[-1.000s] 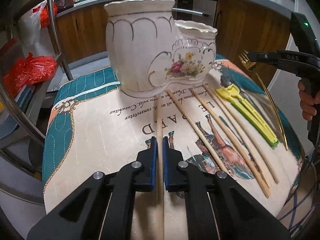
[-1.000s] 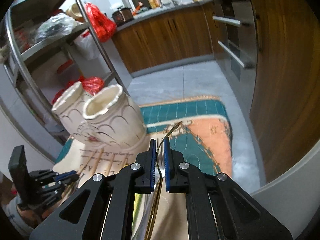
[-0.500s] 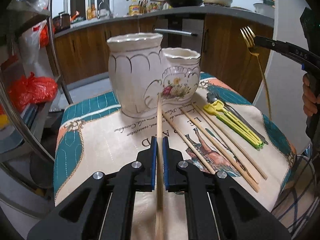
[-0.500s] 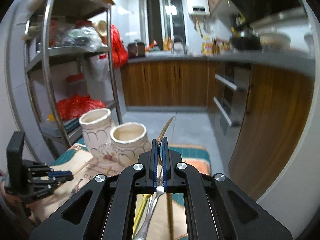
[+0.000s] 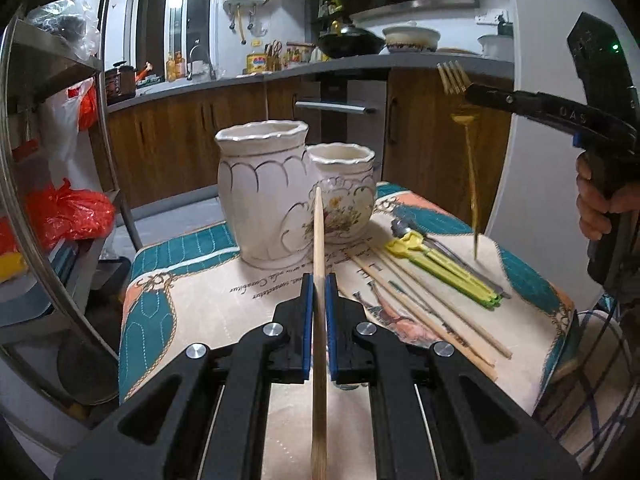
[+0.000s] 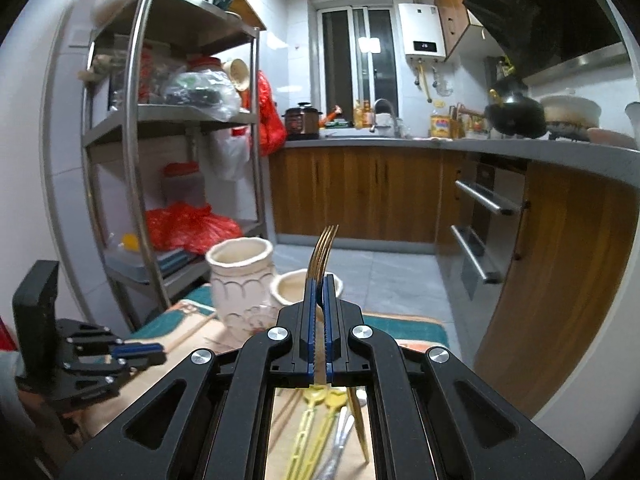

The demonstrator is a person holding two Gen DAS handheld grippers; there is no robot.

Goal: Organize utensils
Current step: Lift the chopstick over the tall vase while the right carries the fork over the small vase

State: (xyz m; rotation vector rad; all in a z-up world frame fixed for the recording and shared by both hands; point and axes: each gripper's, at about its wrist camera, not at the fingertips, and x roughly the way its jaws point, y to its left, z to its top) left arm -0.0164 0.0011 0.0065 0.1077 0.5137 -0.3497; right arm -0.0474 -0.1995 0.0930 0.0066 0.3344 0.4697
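Observation:
My left gripper [image 5: 319, 280] is shut on a wooden chopstick [image 5: 318, 240] whose tip points at the twin ceramic holder [image 5: 264, 192], a tall pot joined to a shorter flowered pot [image 5: 344, 196]. High at the right, my right gripper [image 5: 470, 92] is shut on a gold fork [image 5: 470, 152], tines up, handle hanging over the mat. In the right wrist view the fork's tines [image 6: 322, 252] rise from that gripper [image 6: 319, 280], with the holder [image 6: 240, 276] beyond and the left gripper [image 6: 136, 354] at lower left. Several chopsticks [image 5: 424, 304], yellow utensils [image 5: 444, 268] and a spoon [image 5: 400, 226] lie on the mat.
The printed mat [image 5: 224, 292] covers a small table. A metal shelf rack [image 6: 140, 160] with red bags stands to the left. Wooden cabinets [image 6: 360, 196] and a counter run behind. A hand [image 5: 600, 204] grips the right tool's handle.
Both grippers have risen and tilted up. The chopstick has lifted off the mat toward the holder. The fork has lifted clear of the mat and now stands tines up.

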